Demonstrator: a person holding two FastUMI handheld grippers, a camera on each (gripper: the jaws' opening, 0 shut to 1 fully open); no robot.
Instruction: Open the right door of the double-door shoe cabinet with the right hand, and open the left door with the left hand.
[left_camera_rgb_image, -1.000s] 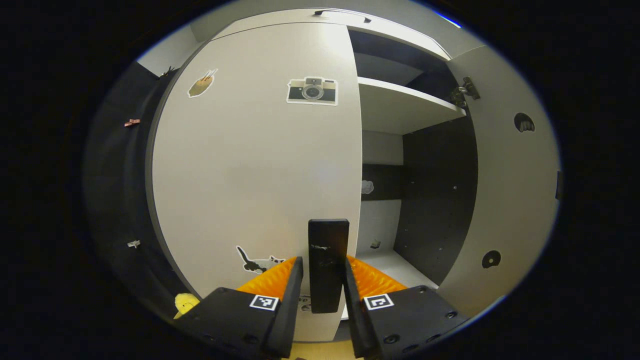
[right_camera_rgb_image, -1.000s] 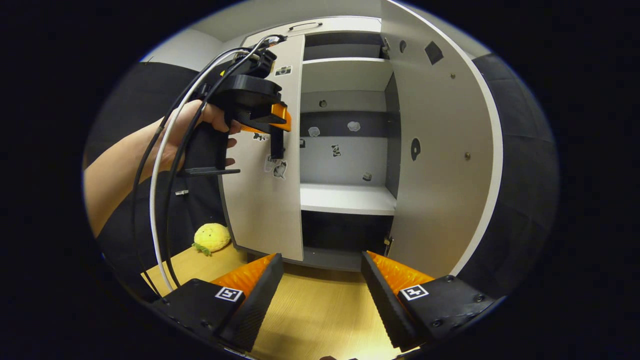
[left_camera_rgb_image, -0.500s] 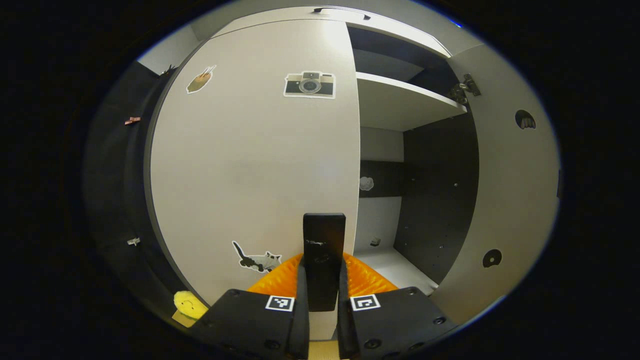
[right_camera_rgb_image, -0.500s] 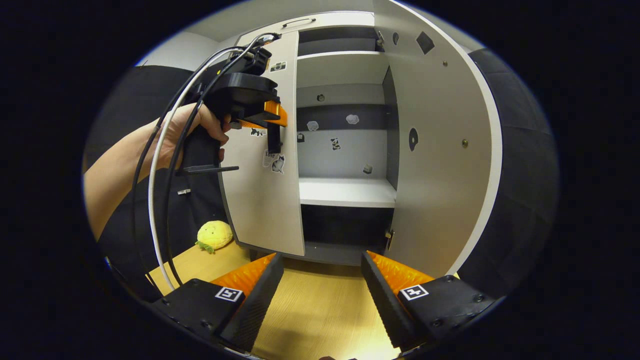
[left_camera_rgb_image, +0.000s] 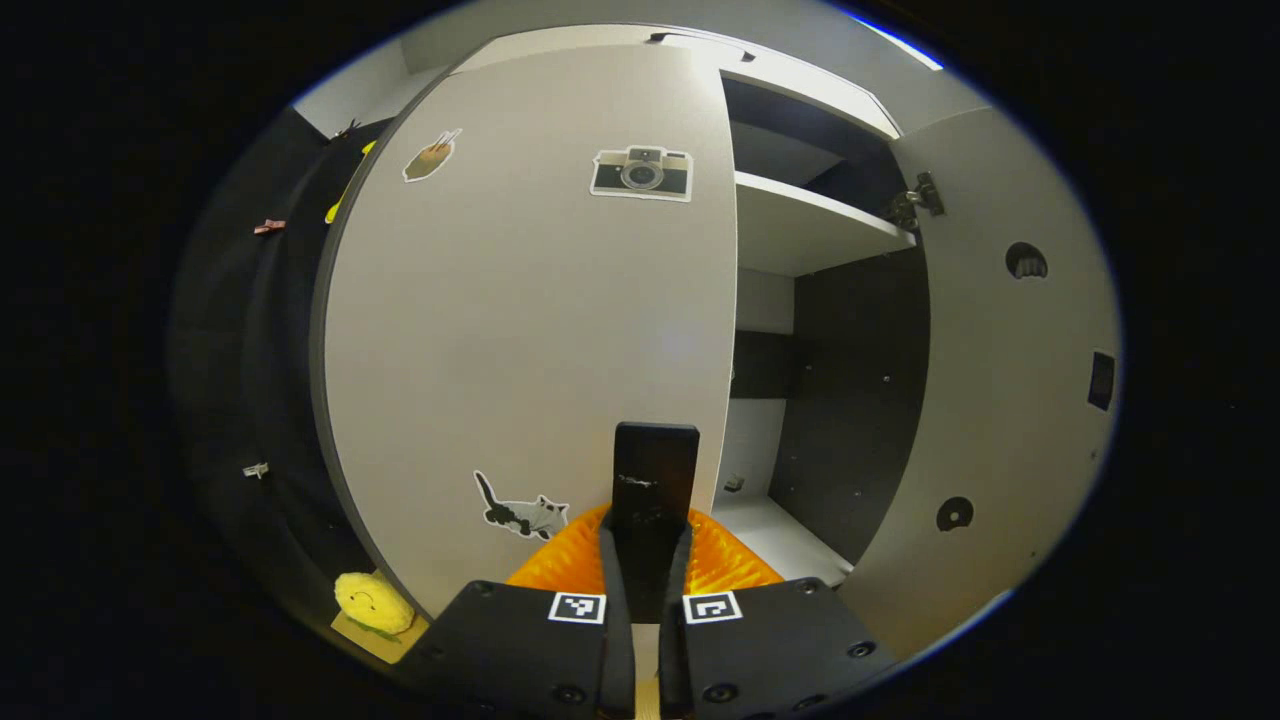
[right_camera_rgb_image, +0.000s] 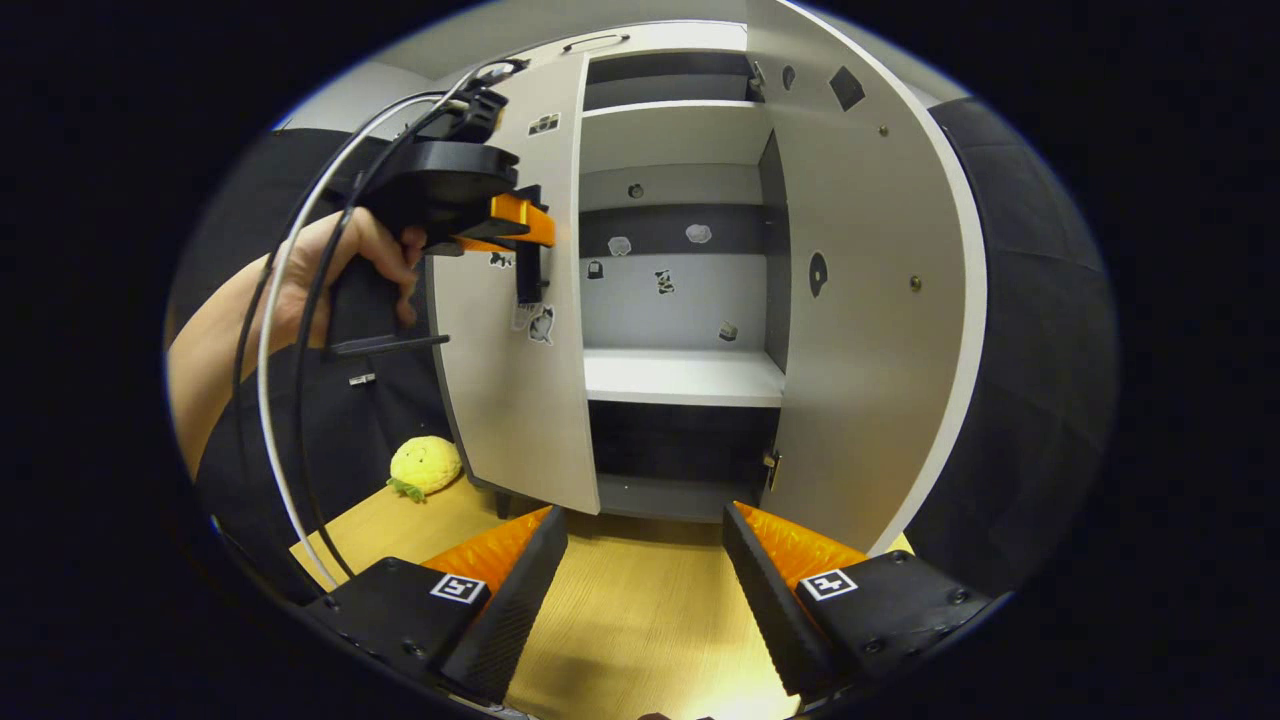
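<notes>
The shoe cabinet's left door (left_camera_rgb_image: 520, 300), pale grey with camera and cat stickers, stands slightly ajar. My left gripper (left_camera_rgb_image: 650, 560) is shut on its black upright handle (left_camera_rgb_image: 654, 480). In the right gripper view the same left gripper (right_camera_rgb_image: 510, 235), held by a hand (right_camera_rgb_image: 345, 260), clamps the handle on the left door (right_camera_rgb_image: 510, 400). The right door (right_camera_rgb_image: 870, 300) is swung wide open, showing white shelves (right_camera_rgb_image: 685, 375). My right gripper (right_camera_rgb_image: 645, 590) hangs open over the wooden floor, apart from the cabinet, holding nothing.
A yellow plush toy (right_camera_rgb_image: 425, 468) lies on the wooden floor (right_camera_rgb_image: 640, 620) left of the cabinet, and also shows in the left gripper view as the plush (left_camera_rgb_image: 372, 603). Cables (right_camera_rgb_image: 280, 380) loop down from the left gripper. Black cloth walls flank the cabinet.
My left gripper closed fully on the left door's handle, and the door has begun swinging outward. The right gripper drew back slightly and stays open.
</notes>
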